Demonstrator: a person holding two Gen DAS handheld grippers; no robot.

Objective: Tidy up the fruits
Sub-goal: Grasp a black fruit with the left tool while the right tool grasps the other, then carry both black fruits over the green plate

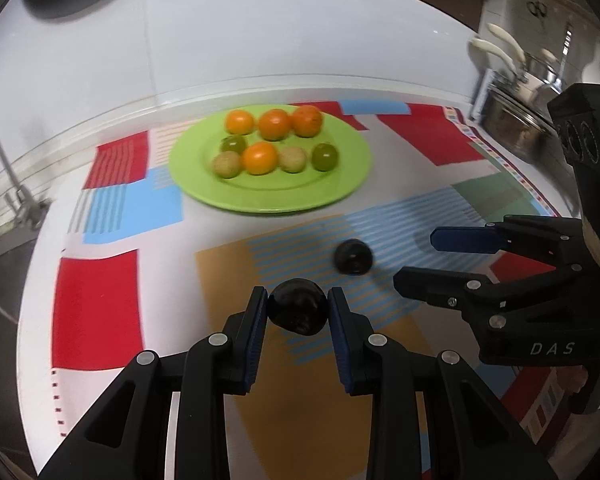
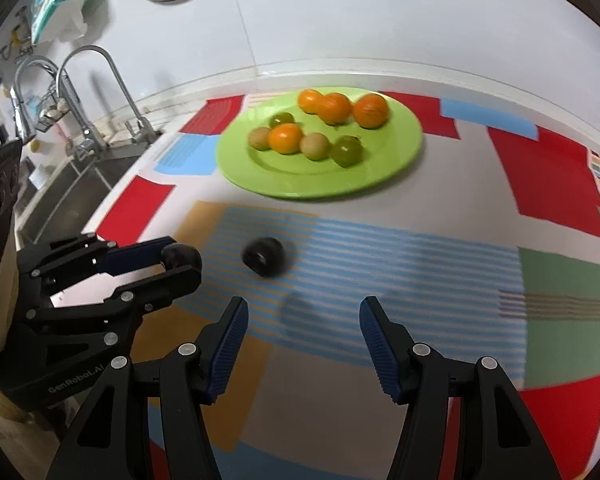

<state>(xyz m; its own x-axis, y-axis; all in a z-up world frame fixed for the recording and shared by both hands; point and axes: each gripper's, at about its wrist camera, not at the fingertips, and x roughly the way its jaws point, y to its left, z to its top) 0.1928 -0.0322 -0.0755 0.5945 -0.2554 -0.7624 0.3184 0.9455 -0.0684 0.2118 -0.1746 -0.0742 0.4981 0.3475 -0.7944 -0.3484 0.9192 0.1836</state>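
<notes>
Your left gripper (image 1: 298, 312): clamped on one dark fruit (image 1: 298, 312). Your right gripper (image 2: 303, 334): jaws apart, empty. Second dark fruit (image 2: 263, 257): on the mat (image 2: 380, 248).

A lime-green plate (image 1: 352, 168) bears orange, green and tan fruits — the cloth (image 1: 100, 308) shows red, blue-striped and ochre patches.

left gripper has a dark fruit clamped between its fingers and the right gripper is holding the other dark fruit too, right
Not quite. The left gripper does clamp a dark fruit, but the right gripper is open and empty. The right wrist view shows the other dark fruit lying on the patterned mat, ahead of its fingers.
</notes>
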